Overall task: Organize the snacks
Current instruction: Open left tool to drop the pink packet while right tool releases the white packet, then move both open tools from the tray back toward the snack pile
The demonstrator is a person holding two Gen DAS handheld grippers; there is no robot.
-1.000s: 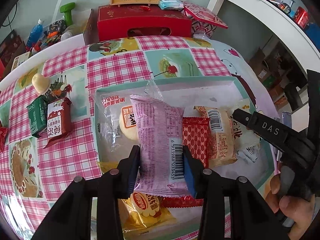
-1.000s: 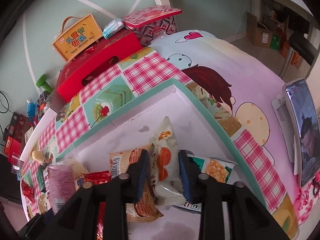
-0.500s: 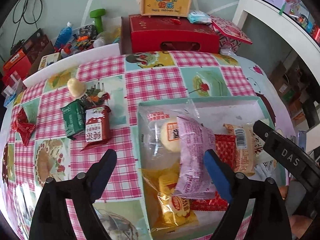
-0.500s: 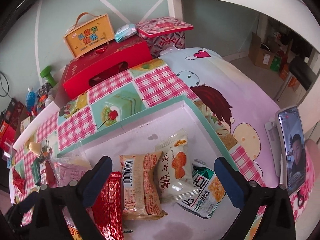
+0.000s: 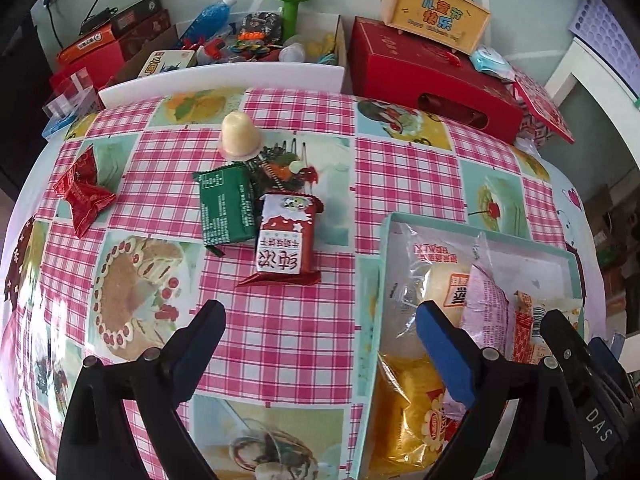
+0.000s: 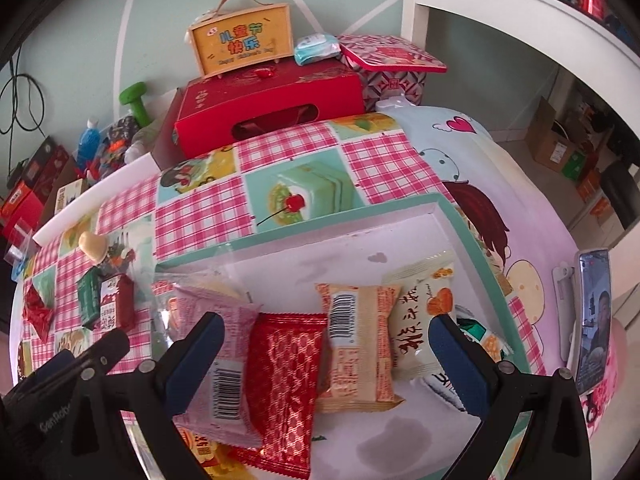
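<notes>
A teal-rimmed white tray (image 6: pixel 304 224) (image 5: pixel 386 240) holds several snack packs: a pink pack (image 6: pixel 224 360) (image 5: pixel 486 304), a red patterned pack (image 6: pixel 284 384), a beige pack (image 6: pixel 356 340), a white pack (image 6: pixel 420 332), a bun pack (image 5: pixel 436 280), a yellow pack (image 5: pixel 408 412). On the cloth lie a red-and-white pack (image 5: pixel 286 240), a green pack (image 5: pixel 226 208), a cream jelly cup (image 5: pixel 238 136) and a red wrapped candy (image 5: pixel 82 192). My left gripper (image 5: pixel 320 344) is open and empty above the cloth beside the tray. My right gripper (image 6: pixel 326 356) is open and empty over the tray.
A red gift box (image 5: pixel 432 76) with a yellow carry box (image 5: pixel 436 12) on top stands at the table's back. A bin of clutter (image 5: pixel 240 44) sits behind the table. A phone on a stand (image 6: pixel 592 320) is at the right edge.
Both grippers opened and let go of their packs, the pink one and the white one, then pulled back. The left gripper swung left toward the loose snacks on the cloth.
</notes>
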